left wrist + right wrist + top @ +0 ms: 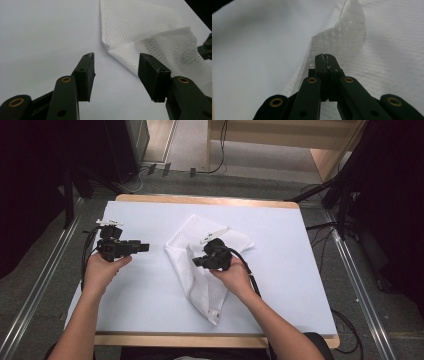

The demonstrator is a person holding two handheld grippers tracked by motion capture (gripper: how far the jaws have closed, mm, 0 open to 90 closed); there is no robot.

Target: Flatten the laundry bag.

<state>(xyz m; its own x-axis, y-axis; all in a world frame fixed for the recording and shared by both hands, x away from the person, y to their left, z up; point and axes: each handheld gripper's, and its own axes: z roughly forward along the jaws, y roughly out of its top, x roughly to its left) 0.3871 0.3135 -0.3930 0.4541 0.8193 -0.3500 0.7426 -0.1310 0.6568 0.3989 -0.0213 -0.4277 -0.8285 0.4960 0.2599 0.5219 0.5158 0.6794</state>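
Right tongs (326, 58) pinch the mesh cloth's (220, 240) fold; left tongs (116, 66) gape empty just beside it.

Wood-edged table (210, 200), white sheet (140, 295) covering top; white mesh cloth (200, 280) lying on sheet (partly folded over).

From my seat, the desk (280, 285) lies bare on the whole left side, so my left gripper (142, 247) has a free path across the white surface toward the mesh cloth (192, 270). Its open fingers (86, 72) have nothing between them. The cloth's raised fold (175, 42) is the one bump in the way, and my right gripper (197, 261) sits on top of it mid-desk. Right of the cloth and along the far edge, the surface is flat and open.
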